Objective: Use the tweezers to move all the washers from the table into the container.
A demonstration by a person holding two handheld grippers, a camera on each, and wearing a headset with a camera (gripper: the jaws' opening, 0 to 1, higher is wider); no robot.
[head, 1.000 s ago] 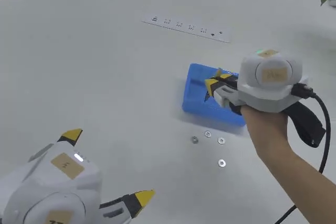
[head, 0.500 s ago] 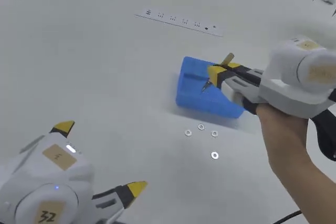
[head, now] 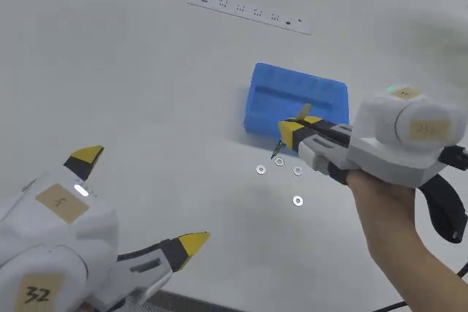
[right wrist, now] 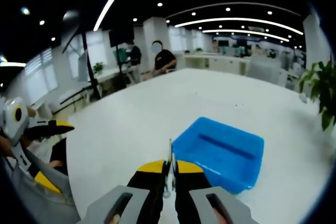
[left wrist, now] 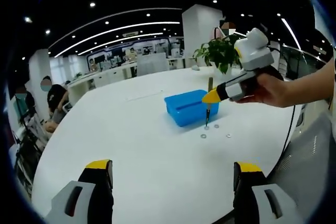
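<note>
While my right gripper [head: 291, 131] pinches tweezers [head: 278, 150], four washers [head: 297, 201] by one container [head: 262, 118], left gripper [head: 140, 199] wide, labelled 32.

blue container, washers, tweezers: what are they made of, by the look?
Container: likely moulded plastic, with a uniform saturated blue, a soft sheen and rounded edges. Washers: probably metal, small silver-grey rings that catch light. Tweezers: thin dark tip, pale upper end; metal is plausible, but too small to tell.
</note>
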